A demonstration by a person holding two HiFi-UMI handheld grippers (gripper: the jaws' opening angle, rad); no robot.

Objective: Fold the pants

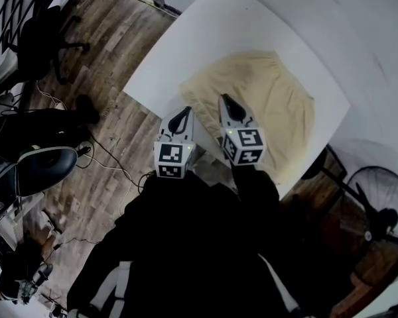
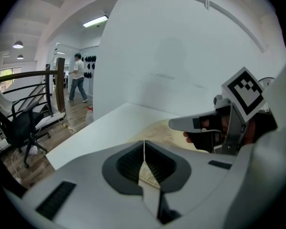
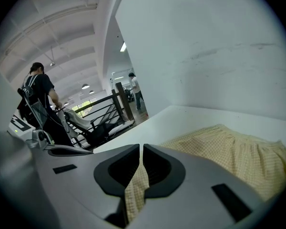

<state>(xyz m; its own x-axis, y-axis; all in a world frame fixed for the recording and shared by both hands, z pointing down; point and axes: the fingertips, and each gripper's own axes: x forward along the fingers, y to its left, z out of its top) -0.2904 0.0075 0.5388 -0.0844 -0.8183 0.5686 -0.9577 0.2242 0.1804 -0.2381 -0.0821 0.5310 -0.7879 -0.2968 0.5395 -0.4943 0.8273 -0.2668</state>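
Around the white table [image 1: 205, 25] we see an office chair [image 1: 43, 35], cables [image 1: 116, 161] on the wood floor, and a fan [image 1: 379, 207] partly cut off at the right edge. The yellow pants [image 1: 272, 105] lie spread on the table, their near edge hidden behind our grippers in the head view. Our left gripper [image 1: 183, 118] and right gripper [image 1: 227, 103] sit side by side at that edge, each clenched on a pinch of the pants.

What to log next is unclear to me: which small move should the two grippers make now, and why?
Probably lift the pinched edge slightly and carry it forward. The left gripper and right gripper are each shut on the near edge of the yellow checked pants, which otherwise lie spread on the white table.
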